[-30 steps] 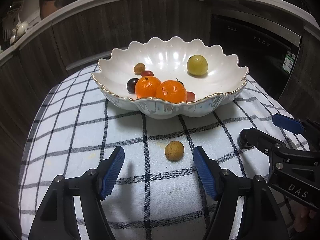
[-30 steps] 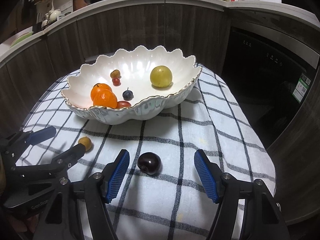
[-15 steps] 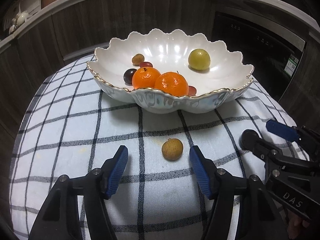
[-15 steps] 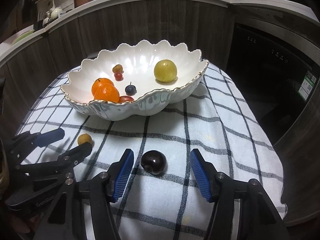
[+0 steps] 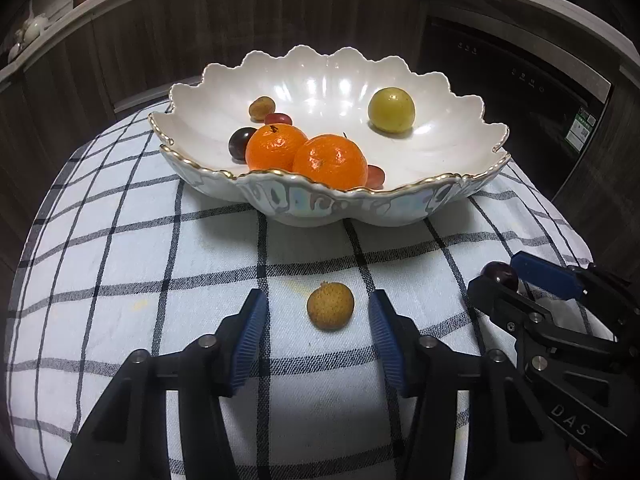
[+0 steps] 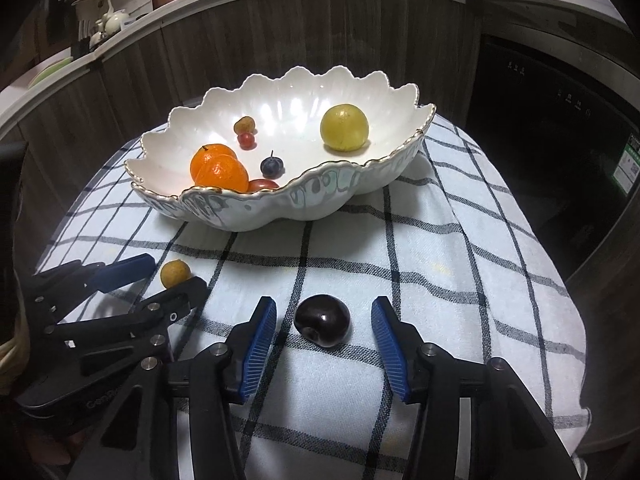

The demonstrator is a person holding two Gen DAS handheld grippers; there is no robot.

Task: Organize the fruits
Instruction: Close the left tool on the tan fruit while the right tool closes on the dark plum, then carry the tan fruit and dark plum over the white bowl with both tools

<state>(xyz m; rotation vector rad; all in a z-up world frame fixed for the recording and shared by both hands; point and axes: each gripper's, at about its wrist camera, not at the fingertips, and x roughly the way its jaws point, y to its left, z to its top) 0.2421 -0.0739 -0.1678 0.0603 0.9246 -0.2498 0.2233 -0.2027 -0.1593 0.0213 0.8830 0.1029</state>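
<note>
Task stage: about to pick up the last two loose fruits, judging by the layout.
Done: bowl point(image 5: 460, 196) already holding two oranges point(image 5: 304, 152), a yellow-green fruit point(image 5: 391, 110), a small tan fruit, a dark berry and small red pieces.
Left: longan point(image 5: 330, 305) and dark plum point(image 6: 322, 320), both lying on the checked cloth point(image 5: 120, 264) in front of the bowl, well short of its rim.
Left gripper point(image 5: 318, 322): jaws closing, partly narrowed, longan between the blue pads but a gap showing on each side; no grip yet.
Right gripper point(image 6: 324, 330): jaws closing likewise, plum centred between the pads, clear of both; no grip yet.
Fruit positions: longan just ahead of the left pads; plum level with the right pads' tips; the two fruits apart, side by side, each gripper visible at the edge of the other's view.
Remaining work, as a guess: finish closing on each fruit, lift, carry over the scalloped rim, release inside.
Risk: round fruit on soft cloth likely to roll if one pad arrives first.
Writing: "DAS" on the right gripper's body in the left view; partial letters resembling "Gen" on the left gripper's body in the right view.
Other labels: green-and-white sticker on the dark appliance point(image 6: 630, 168), text too small to read.
</note>
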